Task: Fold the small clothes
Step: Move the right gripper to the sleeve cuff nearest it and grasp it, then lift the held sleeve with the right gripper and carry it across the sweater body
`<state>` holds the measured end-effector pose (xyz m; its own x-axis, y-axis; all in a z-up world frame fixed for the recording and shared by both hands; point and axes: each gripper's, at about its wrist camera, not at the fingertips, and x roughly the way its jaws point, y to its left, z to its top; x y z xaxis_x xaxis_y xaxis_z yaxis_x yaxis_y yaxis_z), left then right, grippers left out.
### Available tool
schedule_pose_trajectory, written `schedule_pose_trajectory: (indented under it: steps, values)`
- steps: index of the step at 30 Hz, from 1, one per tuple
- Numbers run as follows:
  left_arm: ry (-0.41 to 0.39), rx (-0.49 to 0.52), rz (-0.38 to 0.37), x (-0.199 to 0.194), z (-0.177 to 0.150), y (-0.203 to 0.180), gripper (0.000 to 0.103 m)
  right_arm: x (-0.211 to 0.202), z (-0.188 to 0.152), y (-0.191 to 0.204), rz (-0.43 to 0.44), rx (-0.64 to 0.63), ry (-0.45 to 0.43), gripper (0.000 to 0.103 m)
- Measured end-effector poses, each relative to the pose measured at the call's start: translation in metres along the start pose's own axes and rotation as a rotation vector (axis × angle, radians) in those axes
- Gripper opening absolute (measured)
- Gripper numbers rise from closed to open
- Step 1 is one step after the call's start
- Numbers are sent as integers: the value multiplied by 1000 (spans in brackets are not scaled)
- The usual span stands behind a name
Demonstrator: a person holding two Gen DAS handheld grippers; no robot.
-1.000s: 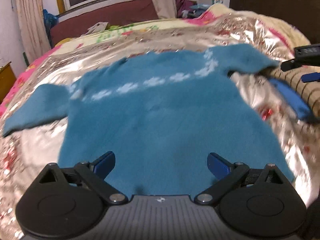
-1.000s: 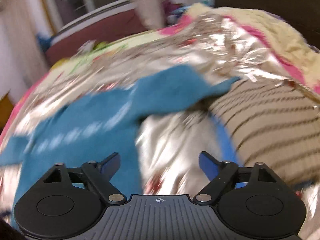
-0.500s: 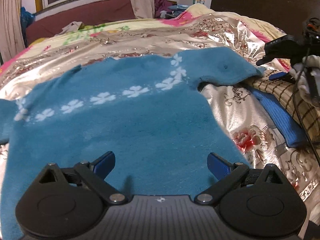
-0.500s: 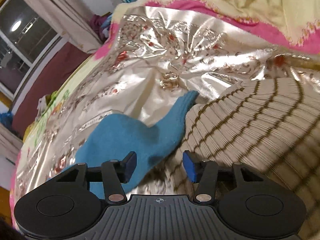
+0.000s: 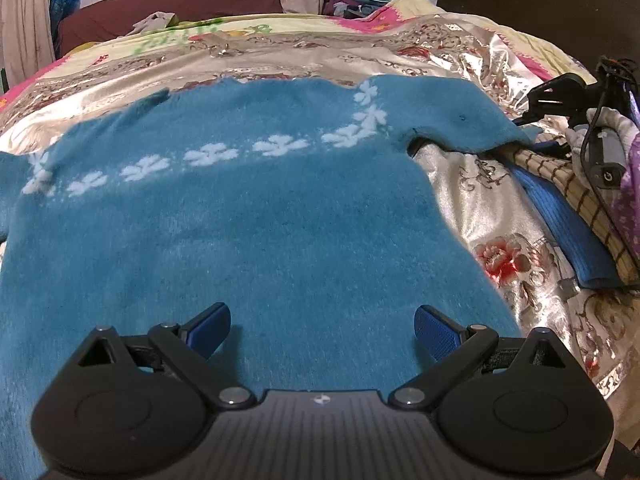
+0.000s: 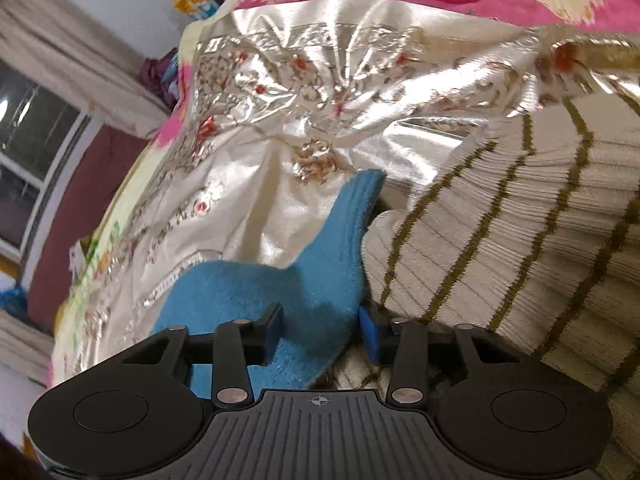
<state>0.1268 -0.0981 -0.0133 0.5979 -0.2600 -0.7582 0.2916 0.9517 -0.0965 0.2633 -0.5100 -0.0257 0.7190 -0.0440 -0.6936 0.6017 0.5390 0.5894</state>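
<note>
A small teal fleece sweater (image 5: 248, 232) with white flower shapes lies flat on a shiny floral bedspread (image 5: 472, 184). My left gripper (image 5: 322, 326) is open above the sweater's lower body, touching nothing. My right gripper (image 6: 322, 330) has its jaws narrowed around the end of the sweater's right sleeve (image 6: 320, 276), the fabric between the blue pads. That gripper also shows in the left wrist view (image 5: 560, 92) at the sleeve end.
A cream sweater with olive stripes (image 6: 520, 240) lies right against the sleeve, with a blue garment (image 5: 560, 220) under it. A dark headboard (image 5: 540, 0) stands at the back right. A window and curtains are at the far left.
My right gripper moved down onto the sleeve end and its jaws narrowed around the fabric. My left gripper shifted slightly over the sweater and stayed open.
</note>
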Motion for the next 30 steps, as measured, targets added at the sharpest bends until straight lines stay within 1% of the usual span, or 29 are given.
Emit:
schedule_pose_trajectory:
  steps: [1, 3, 5, 7, 9, 11, 14, 17, 19, 22, 23, 24, 25, 28, 30]
  values:
    - [4, -4, -2, -1, -2, 0, 103, 0, 0, -1, -4, 6, -5, 29]
    - [14, -12, -5, -1, -5, 1, 103, -1, 1, -1, -18, 7, -19, 20]
    - [21, -19, -6, -2, -7, 3, 103, -3, -1, 2, -25, -13, -35, 16]
    - [21, -26, -10, -3, -8, 5, 103, -5, -3, 6, -23, -41, -42, 15]
    - [15, -30, -11, -5, -9, 6, 103, -7, -4, 9, -9, -42, -49, 13]
    - [10, -33, -9, -8, -11, 9, 103, -13, -5, 13, 24, -38, -60, 12]
    - [7, -45, -9, -11, -14, 15, 103, -23, -8, 31, 74, -76, -78, 11]
    - [1, -65, -8, -15, -18, 22, 103, -36, -17, 59, 161, -115, -87, 11]
    - [-6, -81, -7, -18, -20, 28, 103, -45, -27, 86, 212, -180, -90, 11]
    - [-19, -102, -6, -23, -23, 37, 103, -54, -56, 136, 292, -317, -69, 11]
    - [-24, -107, -3, -24, -24, 40, 103, -55, -70, 153, 332, -366, -50, 3]
    - [-29, -110, 4, -25, -25, 43, 103, -55, -84, 168, 371, -415, -26, 0]
    - [-34, -112, 13, -27, -26, 45, 103, -54, -104, 187, 400, -479, -3, 0]
    - [-43, -134, 30, -29, -31, 57, 103, -45, -162, 229, 406, -693, 58, 0]
    - [-49, -157, 34, -28, -36, 66, 103, -37, -200, 242, 387, -804, 121, 0]
